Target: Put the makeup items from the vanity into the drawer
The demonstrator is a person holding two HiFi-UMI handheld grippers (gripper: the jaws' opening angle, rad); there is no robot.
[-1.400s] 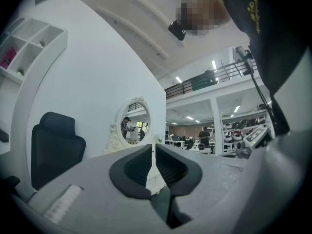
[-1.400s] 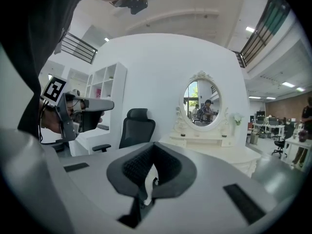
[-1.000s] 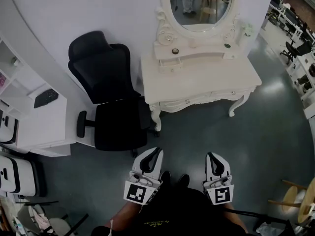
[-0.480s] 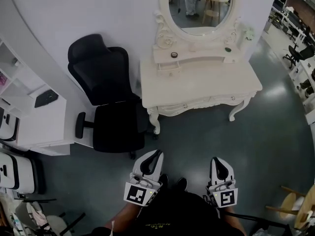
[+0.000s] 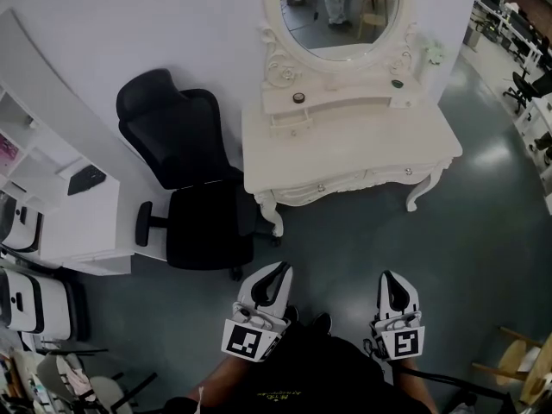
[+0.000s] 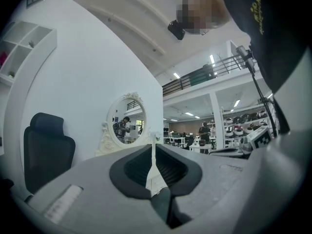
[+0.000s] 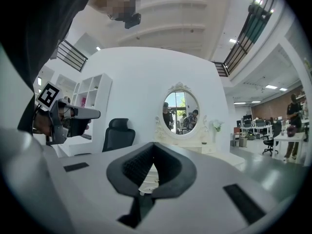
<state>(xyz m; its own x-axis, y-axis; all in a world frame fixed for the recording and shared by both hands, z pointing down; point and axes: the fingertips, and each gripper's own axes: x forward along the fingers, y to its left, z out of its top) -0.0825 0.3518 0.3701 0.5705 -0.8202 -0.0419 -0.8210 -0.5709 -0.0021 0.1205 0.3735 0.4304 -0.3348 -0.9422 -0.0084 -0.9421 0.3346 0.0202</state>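
The white vanity (image 5: 345, 149) with its oval mirror (image 5: 332, 11) stands against the wall, well ahead of me. On its raised shelf sit a small dark round pot (image 5: 298, 97) and another dark item (image 5: 397, 83). The front drawers (image 5: 321, 188) look closed. My left gripper (image 5: 283, 268) and right gripper (image 5: 390, 277) hang low near my body, far from the vanity, both shut and empty. In the left gripper view the shut left gripper (image 6: 152, 145) points toward the mirror (image 6: 126, 126). In the right gripper view the right gripper (image 7: 154, 144) does the same, toward the mirror (image 7: 181, 112).
A black office chair (image 5: 185, 179) stands just left of the vanity. A white shelf unit and desk (image 5: 60, 222) fill the left side. A wooden stool (image 5: 517, 360) is at the lower right. Grey floor (image 5: 345, 248) lies between me and the vanity.
The head view has shifted: the vanity sits slightly further left and both grippers a little lower in the frame. Both stay shut and empty.
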